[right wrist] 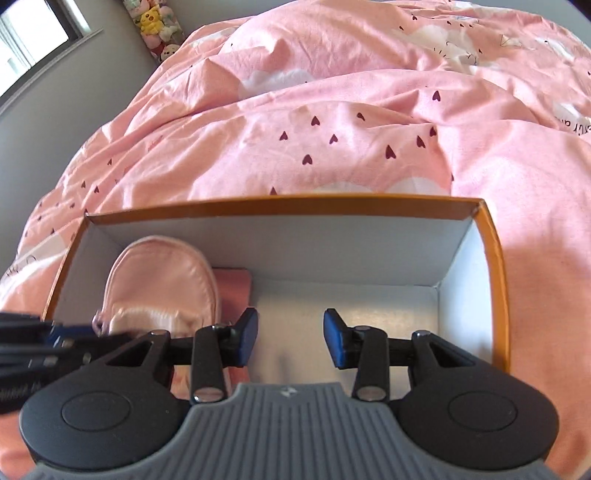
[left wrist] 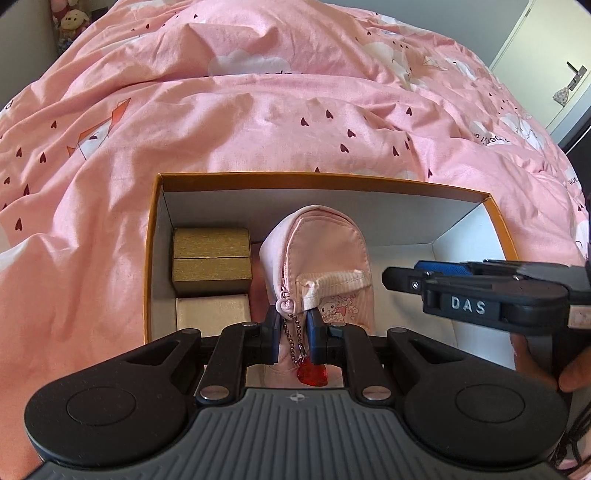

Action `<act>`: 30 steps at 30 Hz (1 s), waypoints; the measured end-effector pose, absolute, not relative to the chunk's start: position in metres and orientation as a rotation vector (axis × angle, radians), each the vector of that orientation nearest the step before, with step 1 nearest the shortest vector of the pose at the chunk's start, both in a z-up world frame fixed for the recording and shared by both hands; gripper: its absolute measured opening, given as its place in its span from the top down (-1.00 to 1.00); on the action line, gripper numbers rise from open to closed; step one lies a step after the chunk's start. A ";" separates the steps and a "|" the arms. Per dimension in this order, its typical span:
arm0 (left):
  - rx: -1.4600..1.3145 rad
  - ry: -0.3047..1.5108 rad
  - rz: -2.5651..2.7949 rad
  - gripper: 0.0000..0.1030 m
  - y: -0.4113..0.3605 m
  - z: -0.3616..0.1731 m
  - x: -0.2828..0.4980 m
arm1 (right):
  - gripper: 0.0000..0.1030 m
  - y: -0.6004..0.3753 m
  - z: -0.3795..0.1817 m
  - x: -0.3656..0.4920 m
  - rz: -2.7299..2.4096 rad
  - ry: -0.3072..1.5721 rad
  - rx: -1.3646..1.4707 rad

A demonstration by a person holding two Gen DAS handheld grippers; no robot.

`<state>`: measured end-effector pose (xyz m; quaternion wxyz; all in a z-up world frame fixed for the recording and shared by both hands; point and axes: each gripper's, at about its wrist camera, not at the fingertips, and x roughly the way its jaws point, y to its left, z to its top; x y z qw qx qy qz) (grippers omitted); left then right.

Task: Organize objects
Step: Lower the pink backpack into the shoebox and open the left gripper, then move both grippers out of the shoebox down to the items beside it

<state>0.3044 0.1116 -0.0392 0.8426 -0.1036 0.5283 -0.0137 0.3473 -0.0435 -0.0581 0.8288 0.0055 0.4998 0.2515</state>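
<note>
Bedspread [left wrist: 258, 129]; left tongs [left wrist: 294, 332] pinching pouch [left wrist: 317, 258]

Left claw [left wrist: 291, 334] nearly closed, angled downward; right claw [right wrist: 290, 341] parted and empty.

Room inventory, as you see it: one bed under a rumpled pink duvet [left wrist: 258, 122] printed with dark hearts and white clouds; grey wall [right wrist: 55, 103]; a bright window [right wrist: 26, 40] at upper left; soft toys [right wrist: 157, 26] lined along the wall; a white door [left wrist: 546, 66] with a lever handle. Daylight throughout.
</note>
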 end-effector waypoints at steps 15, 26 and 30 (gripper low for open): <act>-0.200 1.137 0.068 0.47 0.112 -0.063 0.317 | 0.30 -0.036 -0.074 0.343 0.597 1.090 0.002; -0.168 0.989 0.047 0.18 0.103 -0.011 0.279 | 0.29 -0.051 -0.038 0.322 0.594 0.997 -0.028; -0.186 0.914 0.016 0.18 0.097 0.018 0.245 | 0.28 -0.066 -0.012 0.296 0.615 0.932 -0.027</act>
